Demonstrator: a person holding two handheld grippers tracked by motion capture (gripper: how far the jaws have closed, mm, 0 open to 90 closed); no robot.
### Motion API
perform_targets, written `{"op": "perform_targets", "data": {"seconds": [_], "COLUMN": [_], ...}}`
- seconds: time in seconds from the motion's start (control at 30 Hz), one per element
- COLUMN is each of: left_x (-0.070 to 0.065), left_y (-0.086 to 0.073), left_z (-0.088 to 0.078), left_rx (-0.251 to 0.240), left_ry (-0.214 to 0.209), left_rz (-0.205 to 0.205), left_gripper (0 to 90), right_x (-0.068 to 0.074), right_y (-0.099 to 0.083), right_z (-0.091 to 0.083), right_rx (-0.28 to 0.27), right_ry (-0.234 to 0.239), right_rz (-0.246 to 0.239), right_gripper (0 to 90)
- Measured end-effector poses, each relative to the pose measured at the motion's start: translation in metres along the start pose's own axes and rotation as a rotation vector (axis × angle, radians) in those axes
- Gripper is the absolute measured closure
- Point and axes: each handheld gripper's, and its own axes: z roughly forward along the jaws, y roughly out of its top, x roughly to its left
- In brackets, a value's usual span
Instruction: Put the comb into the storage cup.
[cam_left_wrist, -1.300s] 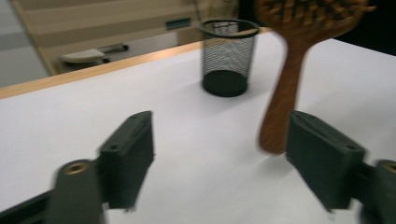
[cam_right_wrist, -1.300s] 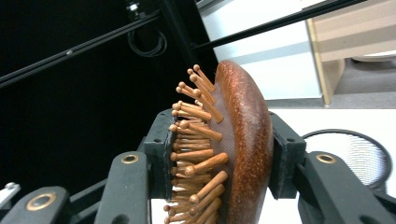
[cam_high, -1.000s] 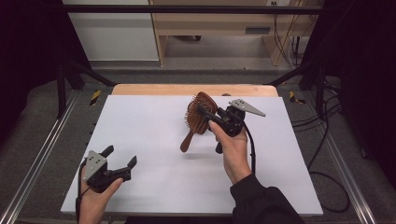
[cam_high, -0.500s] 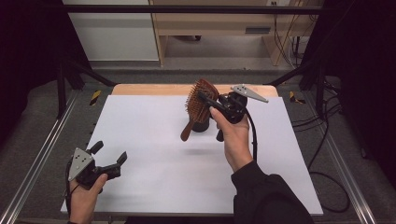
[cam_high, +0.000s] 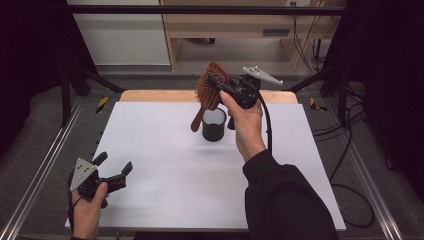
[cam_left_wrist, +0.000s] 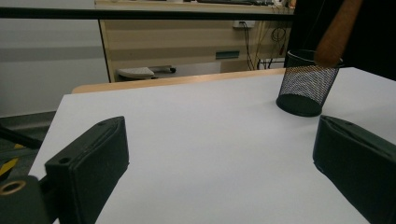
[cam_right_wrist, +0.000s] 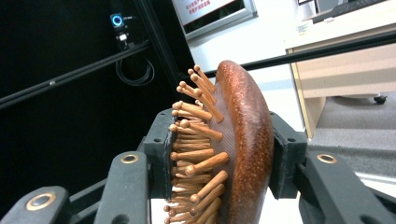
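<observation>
my right gripper (cam_high: 216, 86) is clamped about halfway shut on the head of the wooden hairbrush (cam_high: 210, 92), one pad pressing on the bristle tips and the other on the smooth rounded back, as the right gripper view (cam_right_wrist: 219, 154) makes plain. the brush hangs in the air above the far middle of the white table (cam_high: 165, 165), its handle slanting down and toward my left, with the handle end just above the rim of the black mesh cup (cam_high: 214, 125); from the left gripper view the handle tip (cam_left_wrist: 337, 32) sits right at the cup's (cam_left_wrist: 306, 84) far edge. my left gripper (cam_high: 111, 172) rests low at the near left corner, jaws spread wide and holding nothing. the grip worries me most: the bristles are springy pegs and the back is a glossy curve, so i judge the brush could pivot or slide between the pads if i swing it quickly or tilt my wrist. the handle is slanted, not plumb, so lowering it now could catch the rim and tip the light cup over, or push it across the smooth table. nothing steadies the cup, since my left hand is well apart from it. letting go too high could let the heavy head topple the cup once the handle is inside.
</observation>
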Motion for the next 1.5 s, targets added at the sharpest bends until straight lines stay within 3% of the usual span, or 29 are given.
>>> {"op": "perform_targets", "data": {"seconds": [0.13,0.37,0.73,0.93,1.07,1.5], "left_x": [-0.003,-0.003,-0.001,-0.003,-0.005,-0.006], "left_y": [-0.001,0.000,0.000,0.000,-0.001,0.000], "left_z": [0.002,0.003,0.002,0.004,0.005,0.006], "left_rx": [0.020,0.018,0.003,0.013,0.016,0.017], "left_ry": [-0.002,-0.007,0.005,-0.014,-0.023,-0.033], "left_rz": [0.029,0.037,0.017,0.022,0.024,0.029], "left_gripper": [3.8,3.9,2.0,2.1,2.1,2.1], "right_x": [-0.004,-0.020,-0.037,-0.041,-0.041,-0.046], "right_y": [0.010,0.022,0.035,0.037,0.038,0.042], "right_z": [0.009,0.019,0.017,0.016,0.017,0.016], "right_rx": [-0.021,-0.045,-0.083,-0.078,-0.063,-0.047], "right_ry": [-0.009,-0.047,-0.087,-0.105,-0.125,-0.145], "right_rz": [-0.018,0.008,0.052,0.040,-0.019,-0.047], "right_gripper": [52.1,52.1,52.1,52.0,52.0,51.9]}}
